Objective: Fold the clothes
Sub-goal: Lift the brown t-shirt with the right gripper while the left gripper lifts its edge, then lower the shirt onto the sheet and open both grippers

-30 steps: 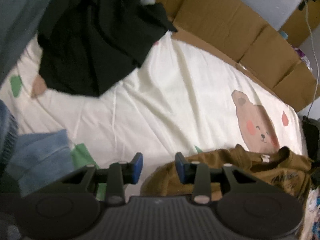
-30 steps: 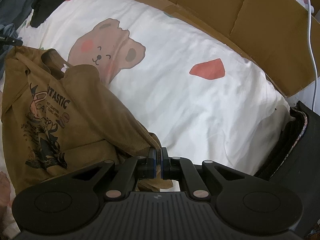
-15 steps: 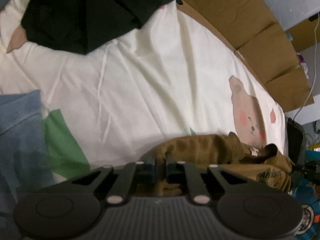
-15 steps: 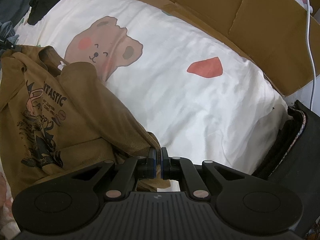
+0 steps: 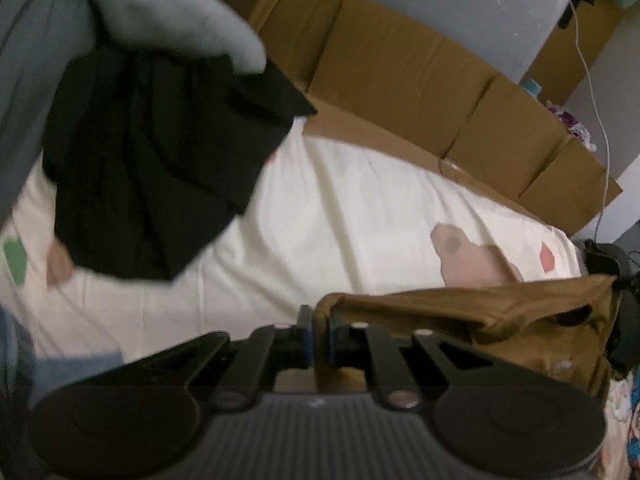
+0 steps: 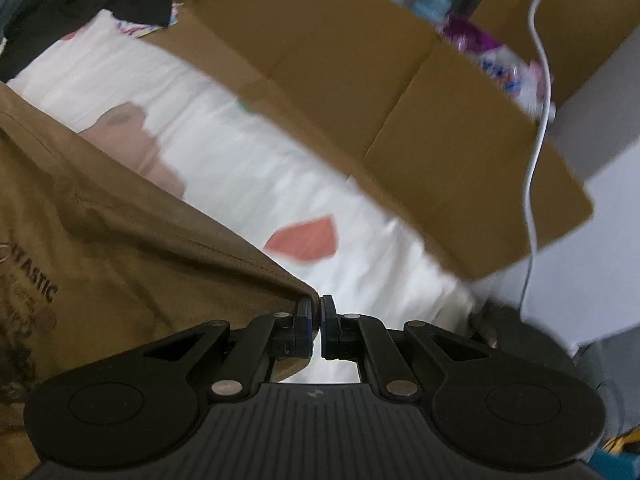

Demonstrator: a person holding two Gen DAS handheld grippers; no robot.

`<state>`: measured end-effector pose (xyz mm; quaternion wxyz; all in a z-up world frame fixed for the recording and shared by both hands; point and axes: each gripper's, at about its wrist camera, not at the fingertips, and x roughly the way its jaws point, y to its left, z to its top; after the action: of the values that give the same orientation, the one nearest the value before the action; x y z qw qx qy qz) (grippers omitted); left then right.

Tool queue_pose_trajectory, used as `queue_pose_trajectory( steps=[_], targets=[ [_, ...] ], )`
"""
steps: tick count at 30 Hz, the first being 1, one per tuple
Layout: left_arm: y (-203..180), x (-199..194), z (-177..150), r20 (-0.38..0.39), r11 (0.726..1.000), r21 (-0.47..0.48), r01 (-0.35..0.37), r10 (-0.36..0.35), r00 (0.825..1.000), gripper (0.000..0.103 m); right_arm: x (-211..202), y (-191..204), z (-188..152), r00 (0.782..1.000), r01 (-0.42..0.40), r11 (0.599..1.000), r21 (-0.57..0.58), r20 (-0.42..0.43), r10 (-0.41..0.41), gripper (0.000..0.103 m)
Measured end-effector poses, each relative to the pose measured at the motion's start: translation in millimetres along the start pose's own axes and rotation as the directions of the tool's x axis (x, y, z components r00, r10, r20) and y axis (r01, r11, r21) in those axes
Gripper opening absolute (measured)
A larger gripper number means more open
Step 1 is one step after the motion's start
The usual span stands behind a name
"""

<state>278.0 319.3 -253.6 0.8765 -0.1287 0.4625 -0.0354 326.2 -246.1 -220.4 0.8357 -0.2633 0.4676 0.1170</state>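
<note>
A brown T-shirt (image 5: 472, 312) with a dark print hangs stretched between my two grippers above a cream bed sheet (image 5: 360, 216) with a bear picture. My left gripper (image 5: 319, 334) is shut on one corner of the shirt, the cloth bunched between its pads. In the right wrist view the brown T-shirt (image 6: 120, 248) spreads to the left, its hem pulled taut. My right gripper (image 6: 316, 320) is shut on that hem's corner. The lower part of the shirt is hidden behind the gripper bodies.
A black garment (image 5: 152, 168) and a grey one (image 5: 168, 12) lie piled at the far left of the bed. Cardboard panels (image 5: 400, 72) line the far side, with a white cable (image 6: 536, 80) hanging over them. Blue denim (image 5: 76, 368) lies near the left gripper.
The left gripper closed on the shirt's corner and rose with it. The right gripper, still shut on its corner, lifted and tilted up. The shirt now hangs taut between them instead of lying crumpled.
</note>
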Motion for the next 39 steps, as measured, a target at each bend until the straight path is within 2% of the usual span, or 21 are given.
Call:
queue_pose_trajectory(
  steps=[6,14,23,25,30,33,35,36,38,39],
  targets=[
    [4,18,28,0.042,0.998,-0.018,-0.061,0.061,0.997,0.007,33,-10,47,0.998,0.061,0.998,-0.010,0.013,-0.060,0.001],
    [11,65,60,0.018,0.989,-0.015,-0.146,0.147,0.989,0.007,84,-7,89,0.996,0.088,0.996,-0.008,-0.031,-0.088,0.002],
    [22,91,65,-0.036,0.981,-0.044,-0.187,0.186,0.982,0.007,117,4,104,0.990,0.111,0.994,-0.005,-0.089,-0.111,0.001],
    [24,90,65,-0.039,0.978,-0.045,-0.205,0.203,0.978,0.007,121,8,107,0.989,0.113,0.994,-0.005,-0.092,-0.113,0.001],
    [32,109,61,-0.109,0.967,-0.040,-0.252,0.247,0.963,0.008,140,21,112,0.983,0.121,0.992,-0.040,-0.137,-0.125,0.001],
    [31,121,64,-0.144,0.963,-0.037,-0.268,0.260,0.955,0.010,152,25,114,0.975,0.108,0.994,-0.032,-0.190,-0.112,0.002],
    [26,120,67,-0.137,0.966,-0.026,-0.257,0.251,0.958,0.012,152,27,116,0.980,0.090,0.996,-0.023,-0.174,-0.093,0.003],
    [24,117,68,-0.130,0.969,-0.020,-0.245,0.241,0.962,0.012,150,29,117,0.983,0.084,0.996,-0.022,-0.163,-0.086,0.003],
    [17,109,68,-0.104,0.968,0.014,-0.250,0.250,0.963,0.017,142,31,118,0.990,0.066,0.998,-0.013,-0.126,-0.067,0.013],
    [14,104,68,-0.090,0.967,0.035,-0.251,0.254,0.963,0.019,136,32,119,0.994,0.046,0.999,-0.008,-0.100,-0.047,0.025]
  ],
)
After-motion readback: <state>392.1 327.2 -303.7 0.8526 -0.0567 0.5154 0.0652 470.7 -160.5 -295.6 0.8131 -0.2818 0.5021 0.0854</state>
